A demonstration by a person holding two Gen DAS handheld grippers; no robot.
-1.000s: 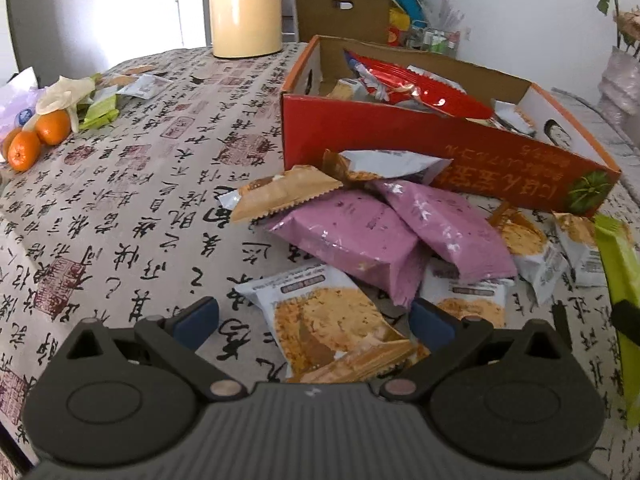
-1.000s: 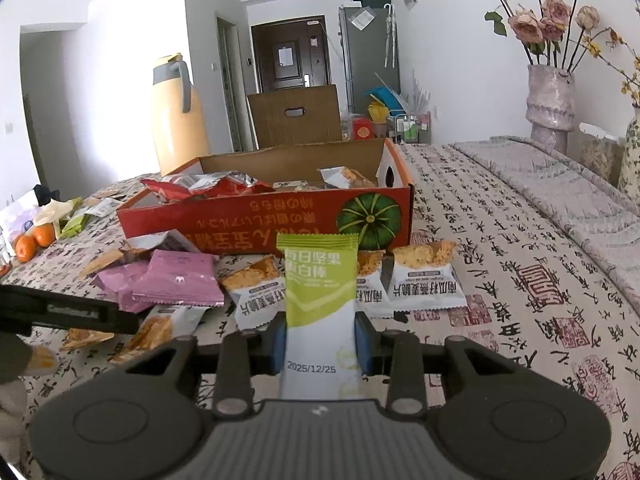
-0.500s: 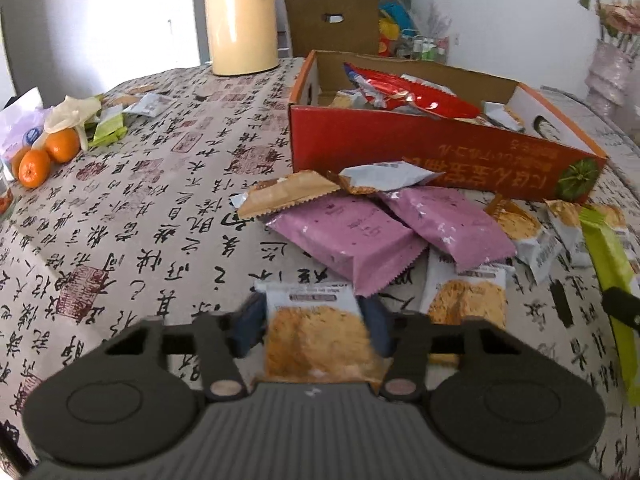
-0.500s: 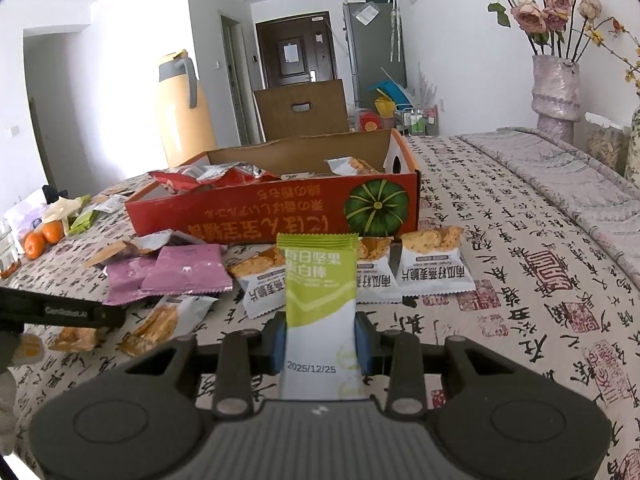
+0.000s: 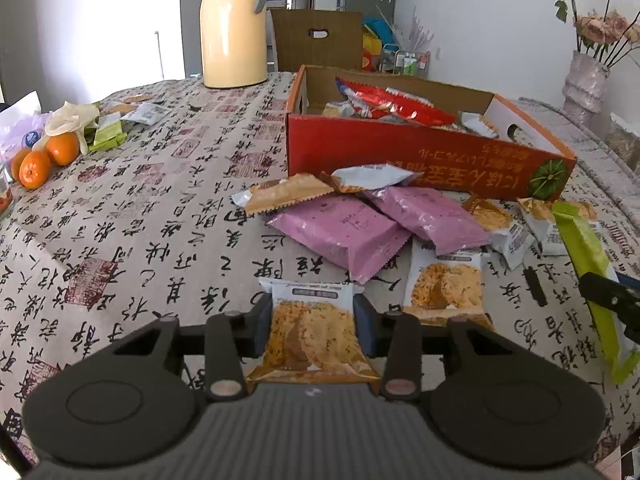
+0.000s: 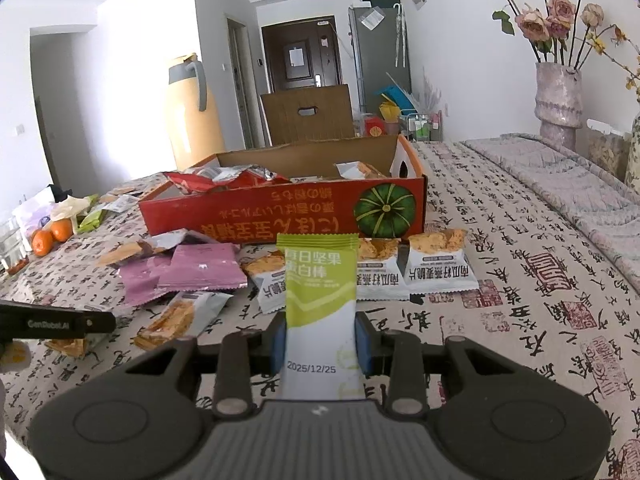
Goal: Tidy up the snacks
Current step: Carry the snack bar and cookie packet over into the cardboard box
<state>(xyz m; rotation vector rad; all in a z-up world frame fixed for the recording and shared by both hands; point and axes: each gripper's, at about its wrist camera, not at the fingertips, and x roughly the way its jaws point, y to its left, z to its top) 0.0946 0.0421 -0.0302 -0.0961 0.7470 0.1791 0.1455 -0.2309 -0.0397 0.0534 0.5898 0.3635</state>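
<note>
left gripper (image 5: 313,316) jaws have just been closing, now clamping a cracker packet (image 5: 310,334), lifting it clear of the tablecloth (image 5: 160,216); right gripper (image 6: 320,338) is gripping a green-and-white bar (image 6: 320,300) upright between its pads; pink packets (image 5: 340,232) and more cracker packets are lying loose in front of the red box (image 5: 400,156), which is holding red wrappers.

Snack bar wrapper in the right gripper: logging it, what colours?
Lime green top fading to white on the long snack bar wrapper; clearest in the right wrist view.
</note>
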